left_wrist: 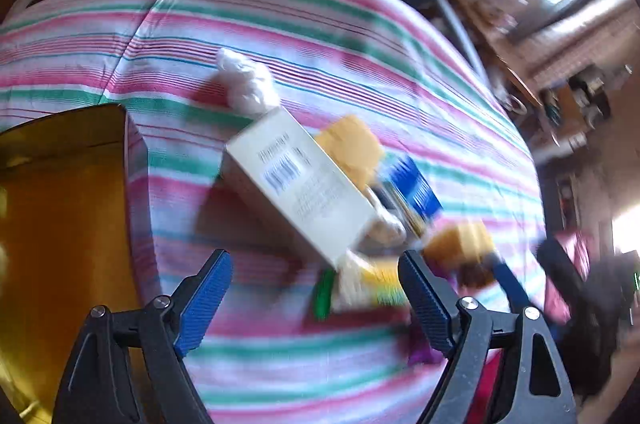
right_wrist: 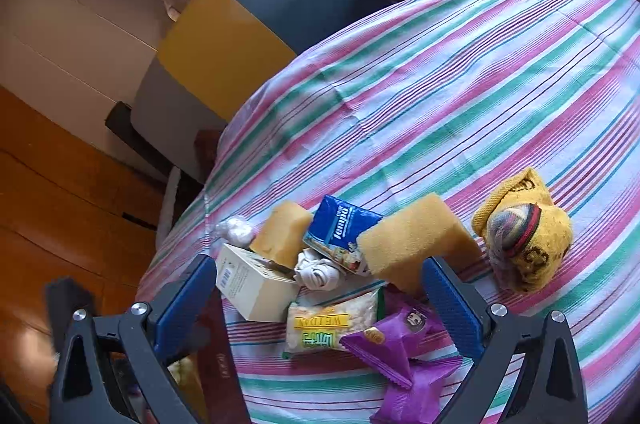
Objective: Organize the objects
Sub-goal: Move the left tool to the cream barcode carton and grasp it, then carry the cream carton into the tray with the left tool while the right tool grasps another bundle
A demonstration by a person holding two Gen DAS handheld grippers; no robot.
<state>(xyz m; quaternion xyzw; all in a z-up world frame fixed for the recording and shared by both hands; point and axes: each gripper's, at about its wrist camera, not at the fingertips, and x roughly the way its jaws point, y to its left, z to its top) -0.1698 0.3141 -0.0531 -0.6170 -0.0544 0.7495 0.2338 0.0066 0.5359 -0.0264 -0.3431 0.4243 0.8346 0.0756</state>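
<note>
Both the left gripper [left_wrist: 316, 288] and right gripper [right_wrist: 320, 298] hang spread wide, holding nothing. The pile sits at lower centre of the right view: box [right_wrist: 250, 286], sponge [right_wrist: 416, 244], purple packet [right_wrist: 404, 356]. Loosely stacked near the cloth [right_wrist: 440, 84] edge, a careless grab could knock pieces off.

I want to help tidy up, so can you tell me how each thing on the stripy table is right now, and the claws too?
Left claw: open, empty.
Right claw: open, empty.
White box: lying on its side.
Blue packet: leaning on the pile.
Big yellow sponge: propped up, tilted.
Small yellow sponge: resting on the box.
Purple wrapper: sealed, lying flat.
Yellow sock bundle: rolled up, apart from the pile.
</note>
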